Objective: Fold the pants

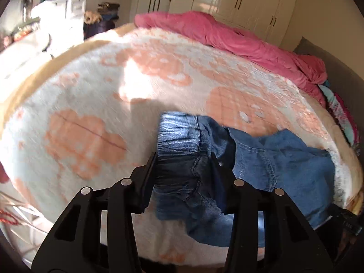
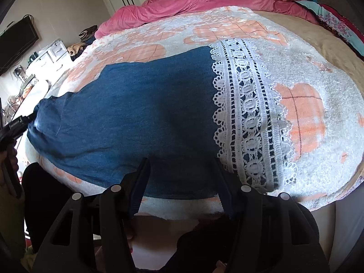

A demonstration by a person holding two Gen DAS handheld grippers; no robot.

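Between the black fingers of the left gripper (image 1: pixel 184 161) sits the gathered elastic waistband (image 1: pixel 179 136) of the blue denim pants (image 1: pixel 261 159); the cloth fills the gap, but whether the pads actually press on it cannot be told from this view. Beyond the waistband, the upper part of the garment lies rumpled, with stitched seams and loose folds trailing toward the near edge of the bed. The right gripper (image 2: pixel 183 166) hangs with its jaws apart just above the near edge of a flat blue trouser leg, touching nothing visible. Farther out, that leg ends in a broad white lace hem (image 2: pixel 248 113). Everything rests on a fluffy white-and-peach blanket (image 2: pixel 318 79) covering the bed, with a crumpled pink duvet (image 1: pixel 227 36) at its far side. Judged from its drape, the denim is soft, light and limp, unlikely to slip. Best holds: the thick waistband and the hem corners; the openwork lace may snag.
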